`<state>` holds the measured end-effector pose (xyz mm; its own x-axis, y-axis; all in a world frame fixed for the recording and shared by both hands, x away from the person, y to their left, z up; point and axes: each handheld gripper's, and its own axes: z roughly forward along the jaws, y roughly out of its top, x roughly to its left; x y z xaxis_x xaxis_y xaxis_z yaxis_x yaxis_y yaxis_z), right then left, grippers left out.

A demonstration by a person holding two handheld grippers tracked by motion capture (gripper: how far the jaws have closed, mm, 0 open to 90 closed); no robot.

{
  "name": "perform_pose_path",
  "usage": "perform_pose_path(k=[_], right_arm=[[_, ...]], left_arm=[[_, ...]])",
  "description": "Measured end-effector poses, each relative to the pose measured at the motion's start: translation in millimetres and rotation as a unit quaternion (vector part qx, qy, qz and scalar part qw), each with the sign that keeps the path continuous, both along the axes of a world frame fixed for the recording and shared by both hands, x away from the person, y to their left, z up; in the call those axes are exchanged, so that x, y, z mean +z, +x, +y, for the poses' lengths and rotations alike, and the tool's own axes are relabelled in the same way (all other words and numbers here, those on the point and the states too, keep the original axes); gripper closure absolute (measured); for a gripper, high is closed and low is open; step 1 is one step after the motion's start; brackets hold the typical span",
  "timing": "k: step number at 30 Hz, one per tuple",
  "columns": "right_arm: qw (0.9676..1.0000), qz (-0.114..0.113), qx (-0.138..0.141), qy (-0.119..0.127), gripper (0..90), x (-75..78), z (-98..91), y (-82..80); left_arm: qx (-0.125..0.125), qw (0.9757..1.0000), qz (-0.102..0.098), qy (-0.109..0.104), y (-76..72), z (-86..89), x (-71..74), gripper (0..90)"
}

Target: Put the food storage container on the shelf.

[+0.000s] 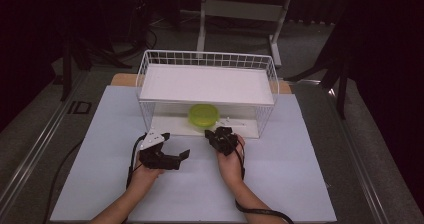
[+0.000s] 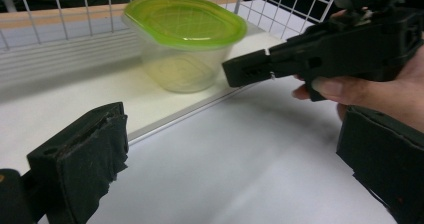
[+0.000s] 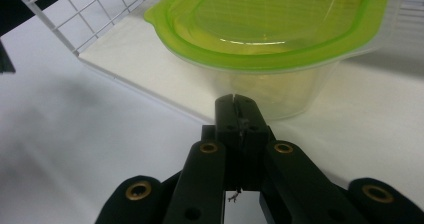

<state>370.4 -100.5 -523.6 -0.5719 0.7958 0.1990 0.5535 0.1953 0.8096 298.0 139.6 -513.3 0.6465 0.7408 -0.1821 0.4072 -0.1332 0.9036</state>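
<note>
Your forearms come in from the bottom of the high view, resting over the white table [image 1: 280, 184]. Your left gripper [image 1: 172, 151] sits left of centre in that view, its jaws spread wide with nothing between them; in the left gripper view its two black pads stand far apart at the lower left and lower right corners, with bare table between. Your right gripper [image 1: 220, 136] is just right of centre in the high view, pointing up the frame toward the rack. Its jaws are pressed together on nothing: in the right gripper view they meet in a single black tip at the lower middle of the frame. In the left gripper view the same gripper [image 2: 250, 71] reaches in from the upper right, held in your hand [image 2: 370, 91], its closed tip just short of the tub.

Beyond the grippers stands the wire rack [image 1: 145, 84], in the middle of the high view. The tub [image 1: 203, 116], clear with a green lid, sits on the rack's lower shelf [image 1: 170, 125], near the front edge and under the white upper shelf [image 1: 205, 84]. In the right gripper view the tub [image 3: 280, 91] lies directly above the closed tip, very near it; whether they touch you cannot tell. The lid [image 3: 270, 19] is on.

Farther back, at the top of the high view, a desk frame [image 1: 240, 9] stands on the dark floor.
</note>
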Motion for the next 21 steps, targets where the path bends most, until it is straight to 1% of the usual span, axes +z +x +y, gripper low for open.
perform_pose_path(k=[3,6,9,11,13,15,19,21], right_arm=[[1.0,-0.001,-0.003,-0.001,90.0,-0.1,2.4,4.3],[1.0,0.001,-0.006,-0.004,90.0,-0.9,4.2,9.3],[0.9999,0.006,-0.009,-0.004,89.9,-2.4,5.8,13.6],[0.9999,0.006,-0.01,-0.004,89.9,-3.1,7.1,15.4],[0.9999,0.004,-0.011,-0.008,89.9,-3.4,8.6,16.9],[0.9999,0.004,-0.011,-0.008,89.9,-3.4,10.0,18.7],[0.9999,0.006,-0.015,-0.006,89.9,-3.1,10.3,23.0],[0.9998,0.011,-0.015,-0.003,89.9,-3.3,10.4,23.6]], left_arm=[[0.0,1.0,0.004,0.001,-0.1,-1.0,-2.3,1.0],[-0.004,1.0,0.001,0.008,-0.5,-2.4,-2.3,1.0],[-0.005,1.0,-0.001,0.005,-0.7,-2.8,-1.0,1.0],[-0.004,1.0,-0.002,0.006,-0.9,-2.3,-0.2,1.0],[-0.005,1.0,-0.002,0.001,-1.2,-1.8,-0.1,1.0],[-0.004,1.0,-0.002,0.002,-1.2,-1.1,0.0,1.0],[-0.005,1.0,-0.002,0.0,-1.2,0.1,0.2,1.0],[-0.004,1.0,-0.003,-0.001,-1.3,0.5,0.6,1.0]])
